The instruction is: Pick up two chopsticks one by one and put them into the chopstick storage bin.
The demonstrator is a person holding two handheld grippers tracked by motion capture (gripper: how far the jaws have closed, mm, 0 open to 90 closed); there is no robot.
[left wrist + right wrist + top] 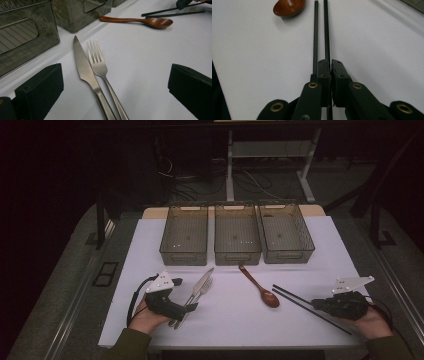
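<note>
**Right jaws pinching one chopstick, left jaws straddling the knife and fork**

The right gripper (330, 72) is clenching on one black chopstick (326, 32), the pads pressing together around it; the other chopstick (315, 37) is lying just beside, outside the left pad and seemingly not caught. In the high view the right gripper (314, 304) is resting low on the white table (300, 240) at the near right, with the pair of chopsticks running out toward the wooden spoon (260, 287).

The left gripper (115, 85) is standing released, its jaws wide apart, with the knife (83, 66) and fork (98, 63) lying touching side by side between them.

Beyond the cutlery, three clear bins (236, 234) are sitting in a row at the far edge.

To lift well, the right hand is probably better off re-gripping so both sticks sit between the pads, or carrying the single stick level so it is not pivoting. The left jaws are needing to drop square over the handles before closing, since the flat metal is likely to slide.
</note>
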